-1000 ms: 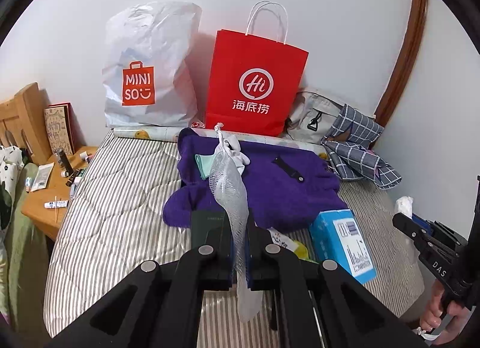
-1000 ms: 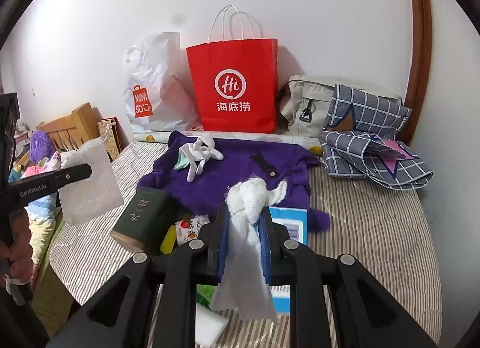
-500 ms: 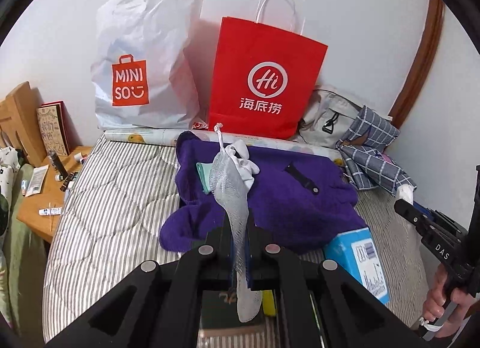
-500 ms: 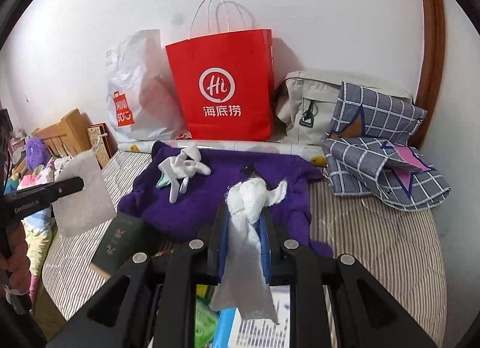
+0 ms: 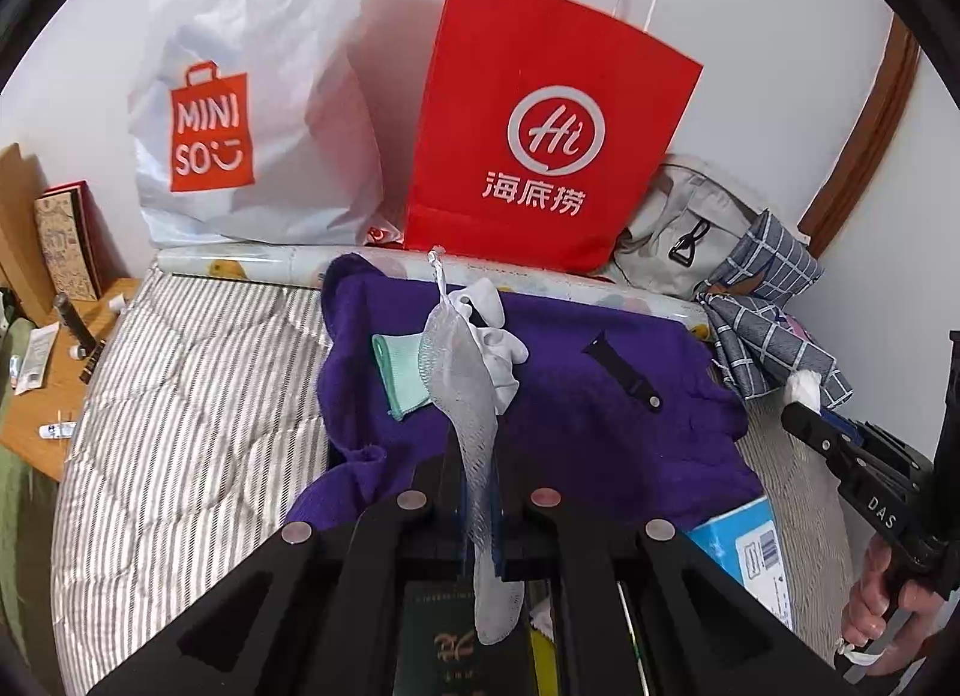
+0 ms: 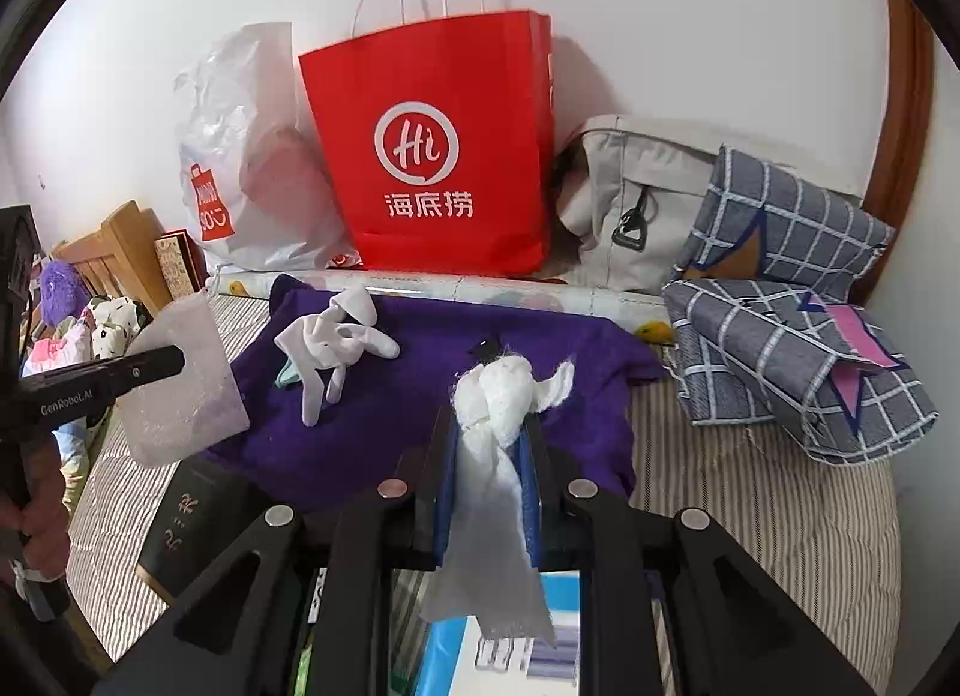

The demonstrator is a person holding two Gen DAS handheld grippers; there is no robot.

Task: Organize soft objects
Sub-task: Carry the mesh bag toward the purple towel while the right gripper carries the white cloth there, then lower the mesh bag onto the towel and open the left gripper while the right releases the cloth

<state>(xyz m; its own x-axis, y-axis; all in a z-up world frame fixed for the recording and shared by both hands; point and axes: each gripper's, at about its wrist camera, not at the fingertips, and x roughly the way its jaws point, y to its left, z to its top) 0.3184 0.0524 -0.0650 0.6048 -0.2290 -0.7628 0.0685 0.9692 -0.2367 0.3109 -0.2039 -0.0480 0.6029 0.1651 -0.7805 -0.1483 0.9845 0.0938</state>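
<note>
Mesh pouch [image 5: 465, 396] clamped in left gripper [image 5: 478, 492]; white cloth [image 6: 495, 438] in right gripper [image 6: 489, 456].

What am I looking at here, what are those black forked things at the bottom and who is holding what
There is no robot. A person holds a hand-held two-finger gripper in each hand, and each gripper carries a wide-angle camera that looks along its fingers. So the black prongs at the bottom are the gripper itself.

The left camera's picture shows the left gripper shut on a limp white mesh pouch. The right camera's picture shows the right gripper shut on a wad of white cloth. Each picture also catches the other gripper at its edge.

Below lies a striped bed with a purple sweater, and white gloves on it. A red paper bag, a white plastic bag and checked fabric are behind.
</note>
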